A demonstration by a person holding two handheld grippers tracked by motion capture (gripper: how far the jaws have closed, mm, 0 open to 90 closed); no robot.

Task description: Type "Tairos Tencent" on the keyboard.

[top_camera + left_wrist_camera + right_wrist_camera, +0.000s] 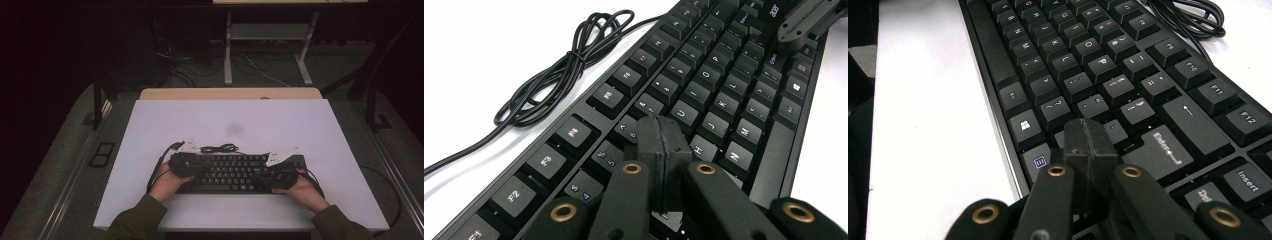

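A flat, rectangular black plastic keyboard [235, 172] with matte, squared keycaps and pale printed legends is seen lying on the smooth white tabletop [230, 125], in the near half of it, just in front of the person. Its long axis is laid across the table from left to right, parallel to the near edge, with the space bar row turned towards the person and the function row away. A thin, glossy black rubber cable [559, 70], gathered into a loose tied bundle, is laid on the white surface just beyond the function keys.

The left gripper [664, 150], a black, hard-plastic tool with brass-coloured pivot rings, is held over the left part of the keyboard; its two jaws are pressed flat against each other with nothing between them, above the letter rows around the G and H keys. The right gripper [1091, 145], of the same build, is held over the right end, near the Enter key; its jaws are likewise closed together on nothing. Whether either tip touches a key cannot be told. A grey three-cornered plate [281, 155] is seen on top of the right gripper.
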